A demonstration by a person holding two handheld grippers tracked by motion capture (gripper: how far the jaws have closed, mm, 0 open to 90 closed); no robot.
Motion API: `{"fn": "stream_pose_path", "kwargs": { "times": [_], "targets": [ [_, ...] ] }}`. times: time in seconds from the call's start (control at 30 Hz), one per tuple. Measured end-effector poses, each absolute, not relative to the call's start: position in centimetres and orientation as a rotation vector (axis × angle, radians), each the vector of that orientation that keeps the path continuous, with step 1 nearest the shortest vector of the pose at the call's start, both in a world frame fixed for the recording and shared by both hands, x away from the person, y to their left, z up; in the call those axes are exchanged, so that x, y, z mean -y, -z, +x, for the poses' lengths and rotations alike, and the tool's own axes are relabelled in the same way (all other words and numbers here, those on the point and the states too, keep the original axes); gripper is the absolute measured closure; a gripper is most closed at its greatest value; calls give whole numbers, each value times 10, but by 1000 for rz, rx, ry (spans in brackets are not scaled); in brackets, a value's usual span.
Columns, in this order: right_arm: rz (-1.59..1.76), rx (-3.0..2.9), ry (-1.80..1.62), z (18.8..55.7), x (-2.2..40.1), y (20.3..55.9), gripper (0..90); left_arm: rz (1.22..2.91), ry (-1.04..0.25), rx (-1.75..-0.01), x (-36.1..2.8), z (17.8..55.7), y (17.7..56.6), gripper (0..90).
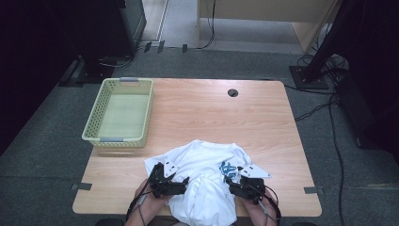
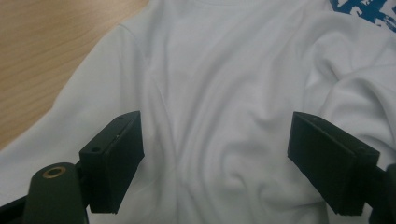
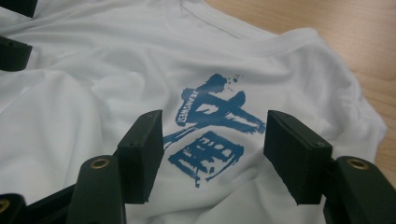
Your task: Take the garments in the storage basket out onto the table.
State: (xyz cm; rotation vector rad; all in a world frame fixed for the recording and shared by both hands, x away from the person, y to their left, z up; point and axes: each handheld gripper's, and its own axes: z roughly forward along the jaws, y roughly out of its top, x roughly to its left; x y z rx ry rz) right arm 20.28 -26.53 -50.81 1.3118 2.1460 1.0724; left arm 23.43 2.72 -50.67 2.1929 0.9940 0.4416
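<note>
A white T-shirt (image 1: 202, 174) lies crumpled at the near edge of the wooden table (image 1: 263, 122), its lower part hanging over the edge toward the person. A blue printed design (image 3: 210, 130) sits on its chest, close to the right gripper (image 1: 234, 181).

The left gripper (image 1: 183, 182) hovers over the shirt's left side, jaws spread wide with only rumpled cloth below and nothing pinched between them. The right gripper sits over the blue print, its jaws apart on either side of the design; the pads do not press on the cloth in the right gripper view.

A pale green plastic basket (image 1: 92, 123) stands at the table's far left, well apart from the shirt, with bare wood between them. A small round cable hole (image 1: 233, 92) sits near the far edge. Black cables (image 1: 336, 141) trail across the grey floor to the right of the table.
</note>
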Motion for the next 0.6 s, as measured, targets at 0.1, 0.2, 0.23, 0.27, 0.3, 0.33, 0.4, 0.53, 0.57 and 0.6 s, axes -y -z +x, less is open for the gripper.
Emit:
{"fn": "stream_pose_path", "kwargs": {
  "times": [0.1, 0.2, 0.23, 0.27, 0.3, 0.33, 0.4, 0.53, 0.57, 0.6],
  "targets": [
    [1289, -2145, -1093, 204, 267, 504, 378, 2163, -428, -979, -30, 237, 504, 187],
    [1305, -2168, -1098, 209, 269, 504, 410, 2171, -444, -943, -30, 242, 500, 187],
    [1312, -2176, -1091, 210, 270, 504, 410, 2166, -438, -949, -29, 245, 498, 187],
    [1315, -2184, -1089, 213, 271, 504, 423, 2169, -433, -955, -28, 247, 497, 187],
    [1322, -2192, -1087, 215, 271, 503, 438, 2176, -433, -941, -27, 250, 496, 187],
    [1317, -2198, -1082, 217, 272, 503, 462, 2179, -432, -928, -26, 252, 496, 188],
    [1298, -2213, -1065, 221, 272, 500, 507, 2188, -428, -912, -25, 257, 495, 249],
    [1292, -2226, -1029, 231, 273, 500, 528, 2185, -408, -918, -23, 268, 496, 251],
    [1300, -2227, -1025, 233, 274, 501, 521, 2191, -398, -927, -23, 271, 497, 268],
    [1309, -2228, -1022, 236, 275, 502, 509, 2188, -392, -941, -23, 274, 498, 300]
  ]
}}
